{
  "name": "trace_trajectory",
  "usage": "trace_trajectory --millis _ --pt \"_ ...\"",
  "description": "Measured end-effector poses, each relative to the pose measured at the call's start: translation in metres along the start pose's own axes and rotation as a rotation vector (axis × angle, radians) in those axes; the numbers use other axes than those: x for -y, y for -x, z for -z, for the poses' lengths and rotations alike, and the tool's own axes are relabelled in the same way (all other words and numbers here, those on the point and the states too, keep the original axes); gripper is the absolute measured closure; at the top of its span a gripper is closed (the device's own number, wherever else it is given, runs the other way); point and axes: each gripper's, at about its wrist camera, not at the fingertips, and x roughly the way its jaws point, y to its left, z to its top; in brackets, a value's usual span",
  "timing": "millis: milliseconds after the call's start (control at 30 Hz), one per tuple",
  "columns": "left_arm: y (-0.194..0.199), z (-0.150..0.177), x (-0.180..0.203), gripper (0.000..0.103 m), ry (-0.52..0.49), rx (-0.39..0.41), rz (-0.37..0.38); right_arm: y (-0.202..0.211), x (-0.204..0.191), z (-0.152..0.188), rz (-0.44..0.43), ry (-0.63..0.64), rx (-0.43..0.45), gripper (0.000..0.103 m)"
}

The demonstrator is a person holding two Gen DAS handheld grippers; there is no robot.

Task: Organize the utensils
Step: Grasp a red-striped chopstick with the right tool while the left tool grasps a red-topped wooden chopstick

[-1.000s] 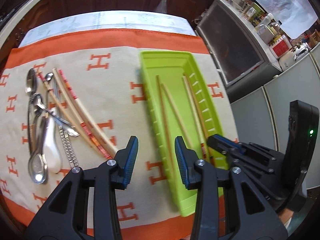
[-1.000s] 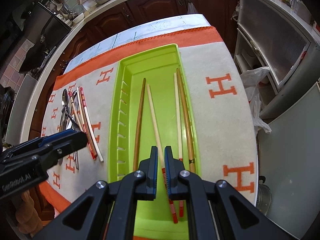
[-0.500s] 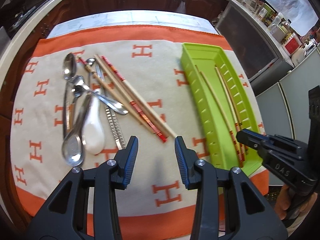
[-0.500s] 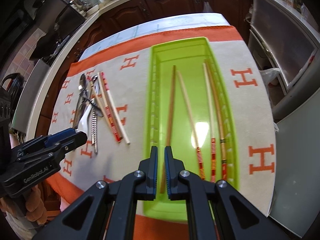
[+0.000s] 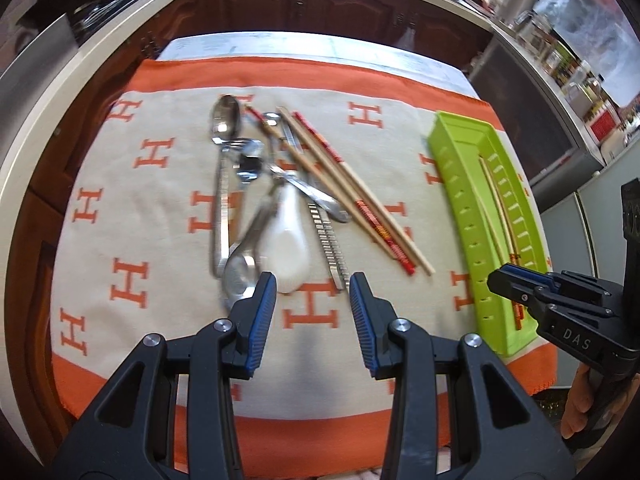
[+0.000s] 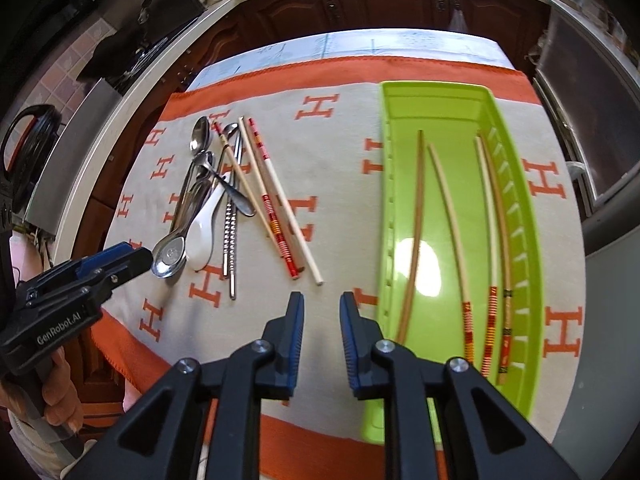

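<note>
A heap of loose utensils lies on the cloth: metal spoons (image 5: 224, 160), a white ceramic spoon (image 5: 286, 240), ridged metal chopsticks (image 5: 328, 248) and red-banded wooden chopsticks (image 5: 352, 196). My left gripper (image 5: 313, 284) hangs open just short of the heap's near end, nothing between its fingers. A lime-green tray (image 6: 436, 90) holds several chopsticks (image 6: 416, 216). My right gripper (image 6: 322, 304) is open and empty over bare cloth, between the loose chopsticks (image 6: 276, 200) and the tray's left wall. The right wrist view also shows the left gripper (image 6: 132, 256) beside the spoons (image 6: 172, 252).
A beige cloth (image 5: 160, 152) with orange H marks and an orange border covers the table. Dark wooden cabinets and a counter curve round the far side. An appliance stands off the table's right edge. A hand (image 6: 56, 400) holds each gripper handle.
My left gripper has swung left from the tray to the utensil heap. My right gripper has moved left off the tray and has gone from shut to open.
</note>
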Motion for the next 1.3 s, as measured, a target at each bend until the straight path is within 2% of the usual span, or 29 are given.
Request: trace_trajectory --millis 233,400,633,800,933,1300 --pt "-0.001 -0.001 -0.044 0.068 0.063 0.0 -0.016 -0.013 -0.019 -0.008 0.009 0.031 -0.024 0.085" --pt "-0.007 -0.002 -0.057 0.068 0.065 -0.014 -0.013 -0.023 -0.029 -0.021 0.024 0.064 -0.039 0.085" --pt "-0.023 -0.022 -0.057 0.068 0.046 -0.037 0.015 -0.052 -0.037 -0.061 0.015 0.11 -0.09 0.085" --pt "-0.034 -0.04 -0.056 0.068 0.058 -0.05 0.035 -0.088 -0.041 -0.087 0.02 0.155 -0.164 0.085" --pt "-0.042 -0.049 -0.055 0.068 0.064 -0.068 0.05 -0.107 -0.044 -0.094 0.054 0.205 -0.194 0.095" --pt "-0.058 -0.063 -0.046 0.068 0.063 -0.092 0.066 -0.12 -0.052 -0.1 0.052 0.272 -0.23 0.095"
